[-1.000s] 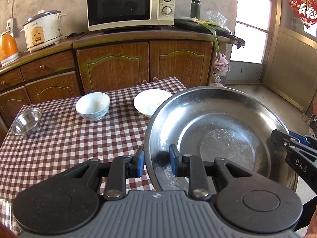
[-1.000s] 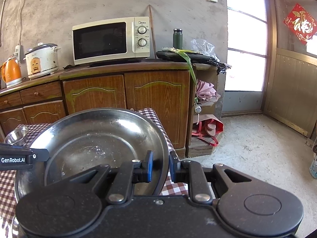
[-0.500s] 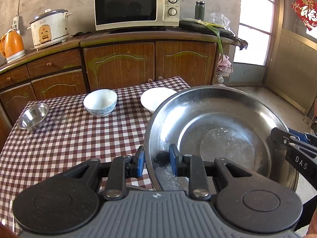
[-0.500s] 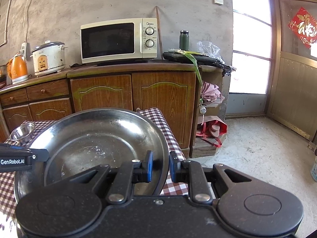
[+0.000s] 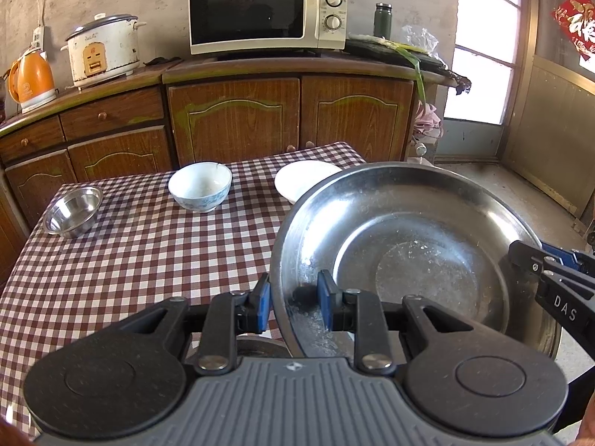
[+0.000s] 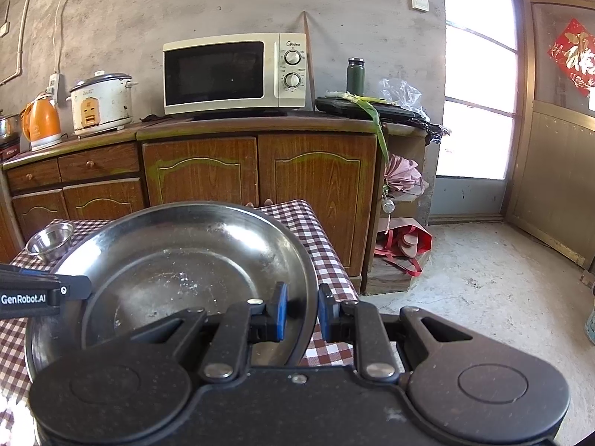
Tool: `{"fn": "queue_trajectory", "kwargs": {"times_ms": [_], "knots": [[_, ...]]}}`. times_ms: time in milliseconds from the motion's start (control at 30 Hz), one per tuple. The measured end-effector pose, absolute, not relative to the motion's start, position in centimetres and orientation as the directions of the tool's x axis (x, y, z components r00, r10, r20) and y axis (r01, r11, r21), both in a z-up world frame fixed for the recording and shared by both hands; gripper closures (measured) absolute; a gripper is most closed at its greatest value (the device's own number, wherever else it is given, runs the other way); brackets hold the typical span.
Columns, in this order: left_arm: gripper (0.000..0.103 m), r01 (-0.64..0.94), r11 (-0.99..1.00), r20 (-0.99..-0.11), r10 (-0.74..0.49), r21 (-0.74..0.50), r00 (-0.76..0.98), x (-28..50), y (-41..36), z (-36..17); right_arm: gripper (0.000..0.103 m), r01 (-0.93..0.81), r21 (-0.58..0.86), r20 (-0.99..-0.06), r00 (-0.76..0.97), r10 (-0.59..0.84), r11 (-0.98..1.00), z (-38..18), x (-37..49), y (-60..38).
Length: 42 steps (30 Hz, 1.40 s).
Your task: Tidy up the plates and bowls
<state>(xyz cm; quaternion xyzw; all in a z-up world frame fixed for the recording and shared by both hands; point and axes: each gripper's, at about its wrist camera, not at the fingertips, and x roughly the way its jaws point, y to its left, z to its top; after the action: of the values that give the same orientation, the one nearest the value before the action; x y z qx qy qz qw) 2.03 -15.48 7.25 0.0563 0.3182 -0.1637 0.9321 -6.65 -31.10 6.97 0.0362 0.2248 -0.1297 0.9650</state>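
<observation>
While the large steel basin hangs above the right end of the checked tablecloth, the left gripper pinches its left rim and the right gripper, marked "DAS", pinches the opposite rim. Beyond the basin sit a white plate, a blue-patterned bowl and a small steel bowl. Behind, a "Midea" microwave.
</observation>
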Motion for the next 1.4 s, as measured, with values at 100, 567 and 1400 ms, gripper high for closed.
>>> {"fn": "queue_trajectory", "kwargs": {"times_ms": [100,567,1400], "knots": [[0.076,0.333,0.943,-0.616,-0.262,0.001,0.743,2.0,-15.2,7.1,0.080,0.258,0.009,-0.448,0.865,-0.227,0.966,6.8,-6.5,-30.7],[0.076,0.301,0.954,-0.619,-0.230,0.011,0.751,1.8,-13.9,6.8,0.080,0.221,0.007,-0.458,0.868,-0.194,0.975,6.2,-6.1,-29.0],[0.075,0.241,0.970,-0.627,-0.173,0.024,0.760,1.1,-12.0,6.2,0.080,0.165,-0.005,-0.475,0.868,-0.148,0.986,5.3,-5.9,-26.1]]}}
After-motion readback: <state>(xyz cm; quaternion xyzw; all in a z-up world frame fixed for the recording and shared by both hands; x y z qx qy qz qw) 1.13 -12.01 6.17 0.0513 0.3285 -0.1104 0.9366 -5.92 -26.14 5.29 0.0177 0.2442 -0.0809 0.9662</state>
